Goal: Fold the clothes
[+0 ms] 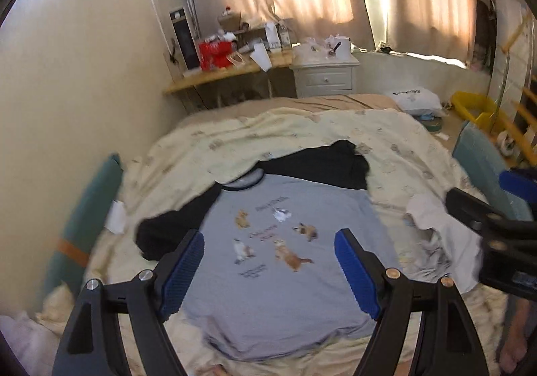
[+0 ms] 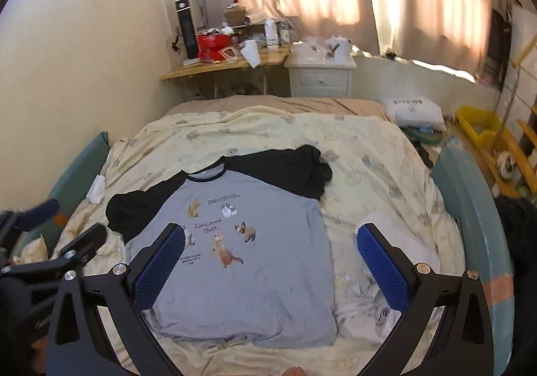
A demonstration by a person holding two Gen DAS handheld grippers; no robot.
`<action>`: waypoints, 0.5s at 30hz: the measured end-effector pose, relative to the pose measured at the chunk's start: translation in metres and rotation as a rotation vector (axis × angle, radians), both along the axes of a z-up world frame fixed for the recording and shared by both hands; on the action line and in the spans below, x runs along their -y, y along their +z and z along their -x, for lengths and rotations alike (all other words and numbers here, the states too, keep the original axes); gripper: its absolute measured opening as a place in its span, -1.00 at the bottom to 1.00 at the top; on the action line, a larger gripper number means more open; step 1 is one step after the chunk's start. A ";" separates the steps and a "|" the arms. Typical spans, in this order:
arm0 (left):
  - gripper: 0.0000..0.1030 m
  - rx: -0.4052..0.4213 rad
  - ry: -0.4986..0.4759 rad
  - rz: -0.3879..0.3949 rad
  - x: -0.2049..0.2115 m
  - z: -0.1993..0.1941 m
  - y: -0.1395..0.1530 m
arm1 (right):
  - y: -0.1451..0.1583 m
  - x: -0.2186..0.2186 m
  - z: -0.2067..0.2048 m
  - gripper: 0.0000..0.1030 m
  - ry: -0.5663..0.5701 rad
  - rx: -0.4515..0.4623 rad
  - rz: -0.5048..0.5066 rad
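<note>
Both grippers, left [image 1: 268,270] and right [image 2: 270,263], hover with fingers spread wide and empty above a grey T-shirt [image 2: 248,275] lying flat on the bed [image 2: 369,154].

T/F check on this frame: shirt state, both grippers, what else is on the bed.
1. The grey cat-print shirt lies spread flat, front up. True.
2. The left gripper is clamped on the hem. False: its jaws are open, holding nothing.
3. The right gripper is open and empty. True.
4. The shirt's sleeves are white. False: they are black.
5. A white garment lies crumpled beside the shirt on the duvet. True.
</note>
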State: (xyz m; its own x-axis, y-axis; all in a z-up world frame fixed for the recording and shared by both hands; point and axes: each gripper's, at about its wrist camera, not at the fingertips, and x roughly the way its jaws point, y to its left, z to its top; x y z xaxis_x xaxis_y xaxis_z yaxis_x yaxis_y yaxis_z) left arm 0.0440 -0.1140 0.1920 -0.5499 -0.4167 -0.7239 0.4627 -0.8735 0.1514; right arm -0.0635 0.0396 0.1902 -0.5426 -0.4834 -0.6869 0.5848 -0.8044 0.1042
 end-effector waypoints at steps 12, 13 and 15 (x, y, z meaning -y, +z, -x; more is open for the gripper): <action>0.57 0.075 0.020 -0.069 0.041 0.082 -0.050 | -0.049 0.027 0.074 1.00 0.023 -0.003 -0.021; 0.57 0.085 0.016 -0.076 0.046 0.089 -0.055 | -0.053 0.033 0.082 1.00 0.033 0.015 -0.022; 0.57 0.109 0.005 -0.063 0.052 0.105 -0.063 | -0.056 0.037 0.090 1.00 0.043 0.020 -0.029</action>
